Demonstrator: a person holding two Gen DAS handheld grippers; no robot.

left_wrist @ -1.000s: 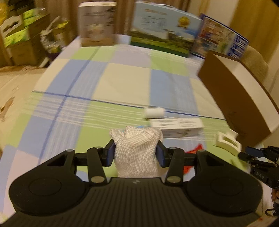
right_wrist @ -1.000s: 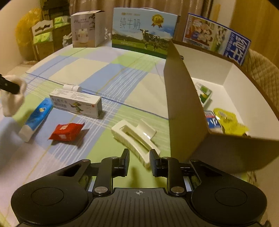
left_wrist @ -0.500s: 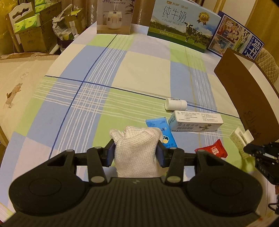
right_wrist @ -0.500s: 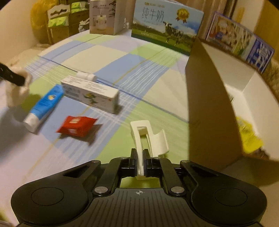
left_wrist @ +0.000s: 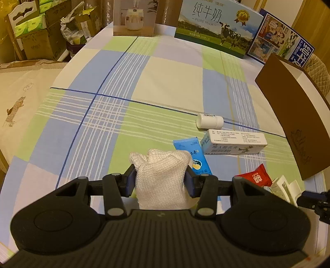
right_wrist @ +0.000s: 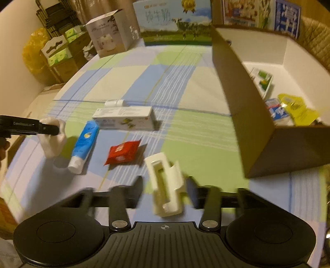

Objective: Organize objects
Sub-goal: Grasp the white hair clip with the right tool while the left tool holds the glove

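My left gripper (left_wrist: 160, 177) is shut on a white woven pouch (left_wrist: 160, 171), held just above the checked tablecloth; the right wrist view shows that pouch (right_wrist: 52, 142) at far left. My right gripper (right_wrist: 165, 179) hovers low beside the brown cardboard box (right_wrist: 247, 115). Its jaws are opening, and a cream hair clip (right_wrist: 163, 171) stands loosely between them, with gaps at both pads. On the cloth lie a blue tube (right_wrist: 84, 142), a red packet (right_wrist: 121, 151), a long white carton (right_wrist: 123, 119) and a small white bottle (left_wrist: 209, 121).
The cardboard box holds a yellow packet (right_wrist: 297, 107) and other small packs. Large printed cartons (left_wrist: 218, 26) and a humidifier box (left_wrist: 134, 18) line the table's far edge. Stacked boxes (left_wrist: 31, 35) stand beyond the table at left.
The right gripper closed on the hair clip and lifted it off the cloth, and its jaws have now spread apart around it. The left gripper keeps the pouch and has barely moved.
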